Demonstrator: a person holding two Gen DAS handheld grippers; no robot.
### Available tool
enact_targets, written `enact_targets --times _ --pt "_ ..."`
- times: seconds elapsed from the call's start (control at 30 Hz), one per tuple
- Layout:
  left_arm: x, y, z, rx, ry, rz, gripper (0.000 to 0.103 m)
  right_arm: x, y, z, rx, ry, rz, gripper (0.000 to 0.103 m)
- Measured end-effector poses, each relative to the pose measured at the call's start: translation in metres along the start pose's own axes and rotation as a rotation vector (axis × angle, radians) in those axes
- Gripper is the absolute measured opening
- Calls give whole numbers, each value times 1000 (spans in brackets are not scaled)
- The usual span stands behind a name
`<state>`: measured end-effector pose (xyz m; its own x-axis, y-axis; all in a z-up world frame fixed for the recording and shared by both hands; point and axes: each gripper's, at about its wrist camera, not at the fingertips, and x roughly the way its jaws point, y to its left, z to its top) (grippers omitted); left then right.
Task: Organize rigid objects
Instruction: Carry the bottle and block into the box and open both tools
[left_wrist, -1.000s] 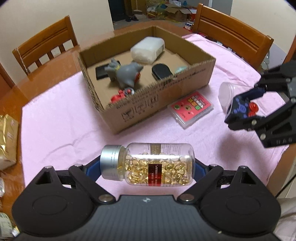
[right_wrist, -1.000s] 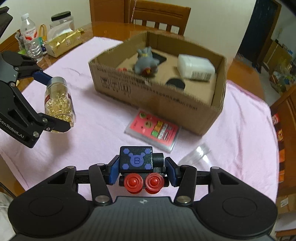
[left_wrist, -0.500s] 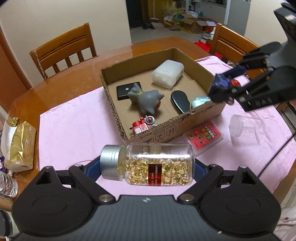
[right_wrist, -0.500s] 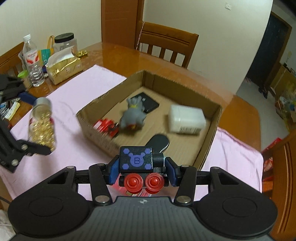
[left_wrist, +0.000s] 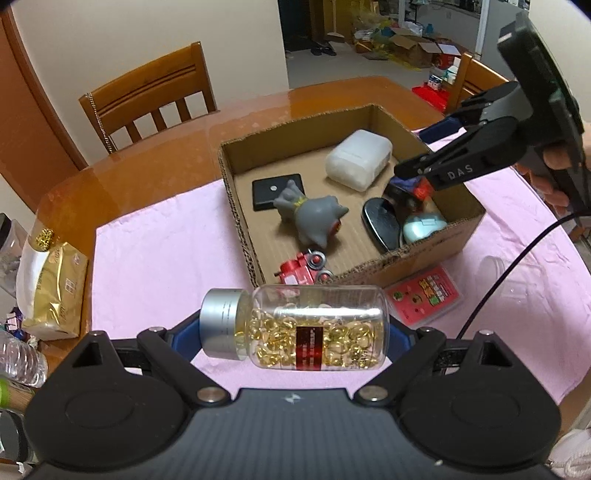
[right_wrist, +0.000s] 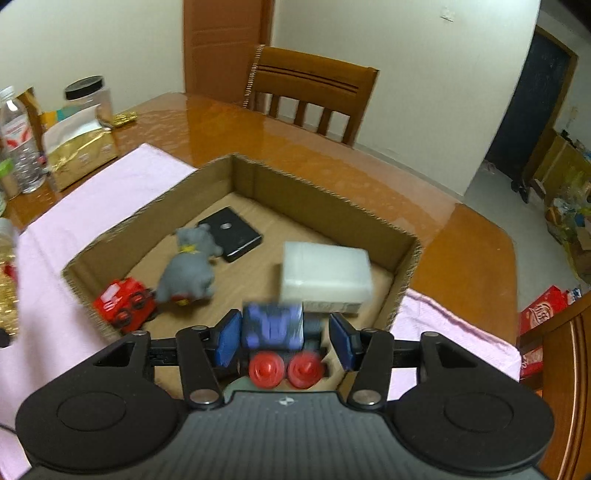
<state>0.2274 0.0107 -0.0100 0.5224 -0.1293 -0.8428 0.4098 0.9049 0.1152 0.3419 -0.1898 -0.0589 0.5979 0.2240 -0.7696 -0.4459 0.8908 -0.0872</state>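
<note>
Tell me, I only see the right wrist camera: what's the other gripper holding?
Observer: The left gripper holds a clear bottle of golden capsules, lying sideways.
Operator: Is anything outside the box?
Observer: Yes, a pink card pack lies on the pink cloth by the cardboard box.
Operator: What's near my blue toy?
Observer: A black oval thing and a pale blue case lie in that corner.

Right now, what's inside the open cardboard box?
Inside the cardboard box: white plastic case, black square pad, grey rubber animal toy, red toy car, black oval, pale-blue case, partly hidden behind the near wall.
</note>
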Motion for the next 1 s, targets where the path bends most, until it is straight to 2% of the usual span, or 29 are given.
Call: enact_targets --times 0.03,0.1,0.17,0.53,0.63,0.73,0.87,1.0 --pt "0 0 2 0 -1 2 93 1 -2 1 3 -8 -7 85" --pt "0 -1 6 5 -8 9 93 -2 -4 0 12 -32 -8 98" --pt "1 -1 11 10 -15 14 93 -7 -4 -1 22 -48 -1 103" --pt "33 -4 66 17 -81 3 93 -32 15 -19 71 -46 10 103" --pt "52 -5 87 18 -102 -16 93 -39 21 -24 86 -56 15 103" --pt "76 -9 106 37 -105 -5 93 -44 26 -27 105 -64 0 103" --pt "108 -15 119 46 -79 -6 93 -48 28 -34 166 -60 11 103" --pt "124 -23 124 70 -97 23 95 -55 30 -44 213 -58 26 103"
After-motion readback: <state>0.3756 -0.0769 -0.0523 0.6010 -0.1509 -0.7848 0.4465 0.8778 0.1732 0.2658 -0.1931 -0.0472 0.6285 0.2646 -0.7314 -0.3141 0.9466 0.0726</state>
